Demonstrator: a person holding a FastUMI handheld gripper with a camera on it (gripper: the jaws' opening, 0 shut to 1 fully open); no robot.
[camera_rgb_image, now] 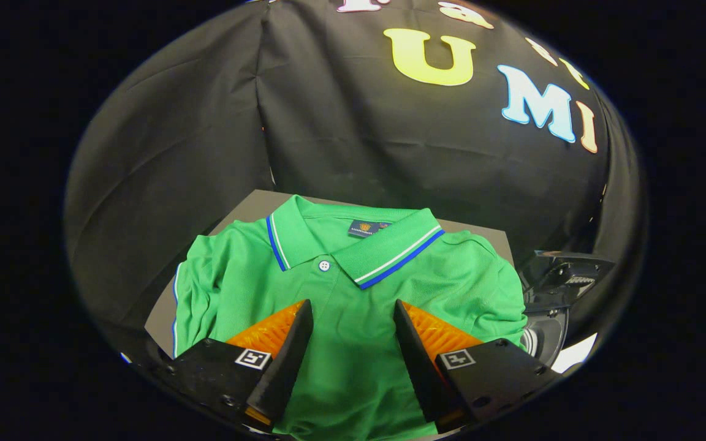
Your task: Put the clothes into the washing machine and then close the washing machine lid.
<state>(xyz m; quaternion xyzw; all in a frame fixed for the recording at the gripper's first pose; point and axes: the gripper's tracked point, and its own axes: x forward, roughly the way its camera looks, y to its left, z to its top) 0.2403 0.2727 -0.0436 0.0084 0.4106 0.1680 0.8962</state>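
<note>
A folded green polo shirt (353, 288) with a blue and white striped collar lies flat on a grey board (249, 205). My gripper (353, 312) hovers over the shirt's chest, open, with the button placket between the two fingers and nothing gripped. To the right of the shirt and lower sits the washing machine (552, 306), of which I see a dark raised lid part and a round drum rim.
Black cloth walls close in behind the board and on both sides. The board's far edge runs just beyond the collar. A white patch (576, 352) shows at the lower right beside the machine.
</note>
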